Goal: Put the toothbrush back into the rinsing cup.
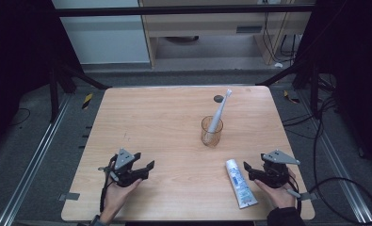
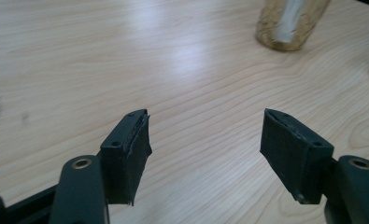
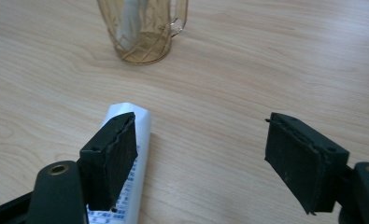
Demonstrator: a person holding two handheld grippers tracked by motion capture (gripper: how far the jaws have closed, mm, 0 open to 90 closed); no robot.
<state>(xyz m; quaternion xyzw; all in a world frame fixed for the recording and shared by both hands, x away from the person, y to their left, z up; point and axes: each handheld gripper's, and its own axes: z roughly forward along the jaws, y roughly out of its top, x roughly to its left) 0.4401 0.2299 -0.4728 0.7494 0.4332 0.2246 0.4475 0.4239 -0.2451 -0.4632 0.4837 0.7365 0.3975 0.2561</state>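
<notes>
Two grippers rest low over the wooden table (image 1: 165, 127), one in each of the person's hands. The left gripper (image 1: 146, 168) has its jaws spread wide with nothing between them, bare wood showing in the gap in the left gripper view. The right gripper (image 1: 247, 170) is also released, its jaws apart and gripping nothing. The toothpaste tube (image 1: 240, 183) lies flat on the table just beside the right gripper, on its inner side. In the right gripper view, one jaw stands over the tube's edge while the rest of the gap holds only wood; whether that jaw touches the tube I cannot tell. Ahead of both grippers, well apart from them, stands an amber glass cup (image 1: 212, 131) with a white electric toothbrush (image 1: 219, 113) leaning inside it, head up.
</notes>
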